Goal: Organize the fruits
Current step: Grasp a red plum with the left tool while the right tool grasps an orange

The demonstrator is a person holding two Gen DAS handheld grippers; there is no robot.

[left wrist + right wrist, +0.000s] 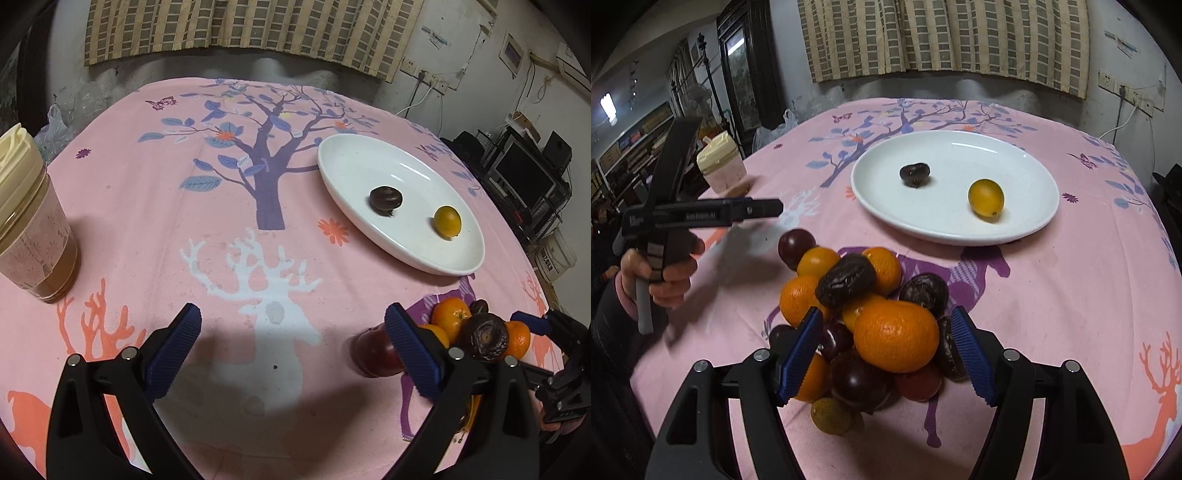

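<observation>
A white oval plate [343, 173] [1027, 170] holds a dark chestnut-like fruit [385, 199] [915, 174] and a small yellow kumquat [447, 220] [985, 199]. A pile of fruit sits near the table's front: oranges [895, 336] [451, 316], dark dates [846, 280] [484, 338], dark plums [796, 248] [373, 352]. My right gripper [886, 354] is open with its jaws on either side of the top orange. My left gripper [293, 350] is open and empty over the cloth, left of the pile; it also shows in the right wrist view [753, 208].
A jar with a cream lid [29, 229] [722, 166] stands at the table's left. The pink patterned tablecloth [221, 258] covers the round table. A wall with sockets and shelves with electronics [524, 177] lie beyond the right edge.
</observation>
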